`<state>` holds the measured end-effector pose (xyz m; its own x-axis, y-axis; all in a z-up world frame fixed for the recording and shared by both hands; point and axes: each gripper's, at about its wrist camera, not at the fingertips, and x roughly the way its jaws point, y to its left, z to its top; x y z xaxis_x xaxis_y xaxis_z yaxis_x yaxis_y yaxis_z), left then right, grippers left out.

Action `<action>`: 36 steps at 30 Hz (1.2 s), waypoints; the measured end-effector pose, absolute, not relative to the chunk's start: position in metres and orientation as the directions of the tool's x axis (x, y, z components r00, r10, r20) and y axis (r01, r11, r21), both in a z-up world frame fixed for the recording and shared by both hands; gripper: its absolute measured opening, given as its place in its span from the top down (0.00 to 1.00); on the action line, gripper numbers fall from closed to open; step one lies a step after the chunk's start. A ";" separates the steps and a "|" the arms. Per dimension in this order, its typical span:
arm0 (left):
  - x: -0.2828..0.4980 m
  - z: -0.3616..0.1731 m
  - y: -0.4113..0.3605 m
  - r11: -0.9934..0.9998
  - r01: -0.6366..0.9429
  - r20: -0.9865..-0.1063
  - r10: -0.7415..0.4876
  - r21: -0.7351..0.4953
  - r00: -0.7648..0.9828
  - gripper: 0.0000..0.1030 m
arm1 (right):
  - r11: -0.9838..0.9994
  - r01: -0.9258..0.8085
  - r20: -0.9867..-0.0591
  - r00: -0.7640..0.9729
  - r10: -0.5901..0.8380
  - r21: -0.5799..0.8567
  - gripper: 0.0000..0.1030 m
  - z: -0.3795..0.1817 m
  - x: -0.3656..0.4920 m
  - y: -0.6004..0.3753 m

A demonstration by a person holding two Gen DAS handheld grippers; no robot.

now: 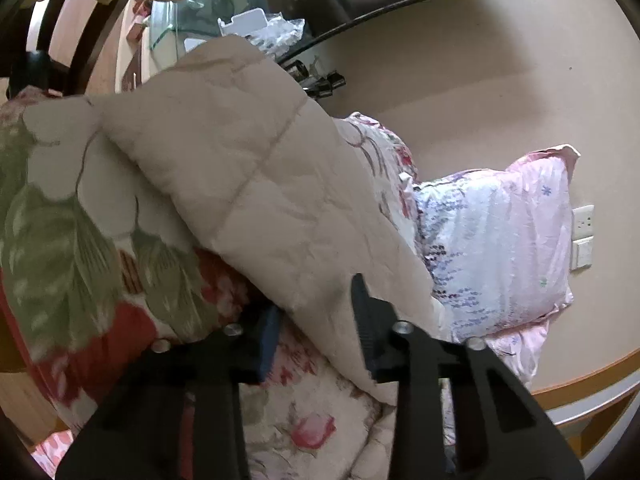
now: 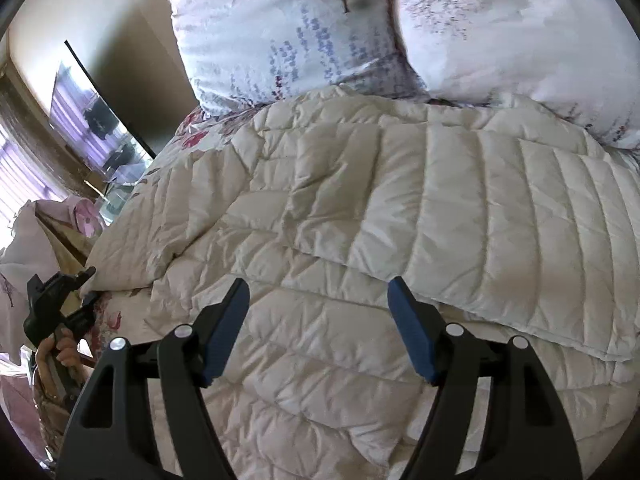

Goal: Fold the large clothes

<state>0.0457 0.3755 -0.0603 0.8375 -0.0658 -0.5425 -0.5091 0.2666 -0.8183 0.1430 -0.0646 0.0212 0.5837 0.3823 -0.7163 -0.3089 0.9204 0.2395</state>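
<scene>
1 cream quilted puffer jacket [image 2: 360, 220] lies spread across the floral bedspread [image 1: 60, 208], its far edge against 2 pale lilac-printed pillows [image 2: 280, 32]. The left gripper [image 1: 316, 320] lifts a corner of the jacket pinched between its fingers. The right gripper [image 2: 318, 320] hovers over the jacket, fingers spread wide.

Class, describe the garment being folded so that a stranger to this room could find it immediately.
Start at the bed with the flowered cover. Below the two pale pillows lies a cream quilted jacket, spread wide. It is the only plain, stitched, puffy item among printed fabrics, and the left hand-held gripper pinches its edge.
</scene>
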 end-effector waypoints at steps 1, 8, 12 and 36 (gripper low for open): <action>0.047 -0.061 0.377 0.268 -0.516 -0.549 -0.060 -0.814 0.834 0.83 | 0.921 -0.304 -0.715 0.586 0.381 0.242 0.31 0.021 0.143 -0.069; 0.069 -0.016 0.367 0.386 -0.451 -0.504 -0.043 -0.805 0.863 0.95 | 0.929 -0.281 -0.692 0.622 0.367 0.240 0.30 0.027 0.135 -0.100; 0.096 0.033 0.331 0.506 -0.315 -0.418 -0.102 -0.803 0.903 0.95 | 0.936 -0.259 -0.672 0.652 0.352 0.238 0.30 0.033 0.130 -0.119; 0.219 0.044 0.030 0.682 0.224 -0.502 -0.685 -0.696 0.529 0.45 | 0.976 -0.101 -0.580 0.791 0.196 0.192 0.28 0.036 0.113 -0.183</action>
